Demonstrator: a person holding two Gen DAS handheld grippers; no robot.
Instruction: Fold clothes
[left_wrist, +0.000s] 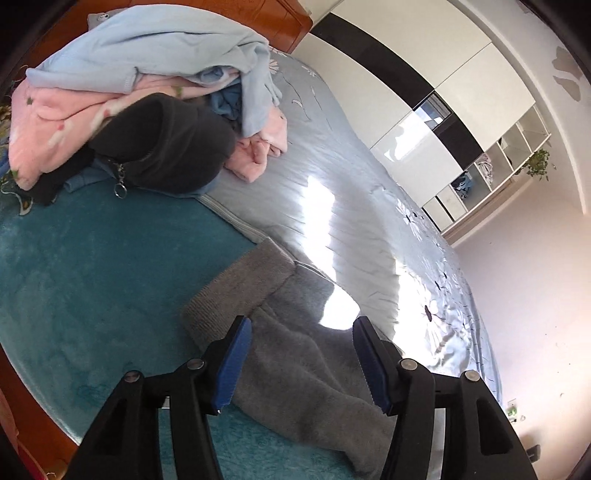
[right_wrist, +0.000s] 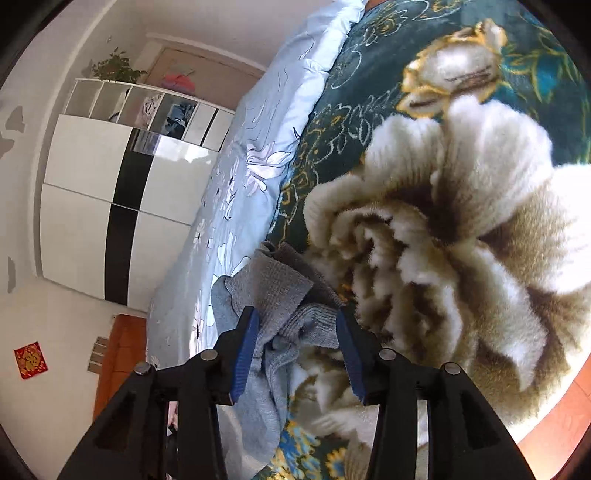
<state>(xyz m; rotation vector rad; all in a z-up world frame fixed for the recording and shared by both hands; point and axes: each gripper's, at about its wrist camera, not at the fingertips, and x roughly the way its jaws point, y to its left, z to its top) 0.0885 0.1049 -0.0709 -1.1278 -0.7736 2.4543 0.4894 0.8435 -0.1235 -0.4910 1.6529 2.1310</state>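
Observation:
A grey knit garment (left_wrist: 295, 354) lies on the bed, its ribbed end (left_wrist: 240, 291) folded over on the teal blanket (left_wrist: 92, 288). My left gripper (left_wrist: 301, 363) is open just above it, blue-padded fingers (left_wrist: 232, 365) either side of the grey cloth. In the right wrist view the same grey garment (right_wrist: 266, 306) is bunched at the blanket's edge. My right gripper (right_wrist: 299, 356) is open with the grey fabric lying between its fingers (right_wrist: 245, 354).
A pile of clothes (left_wrist: 140, 96), light blue, pink and black, sits at the far end of the bed. A pale blue floral quilt (left_wrist: 369, 206) covers the bed's far side. A flower-patterned plush blanket (right_wrist: 461, 221) fills the right wrist view. White wardrobes (right_wrist: 92, 192) stand beyond.

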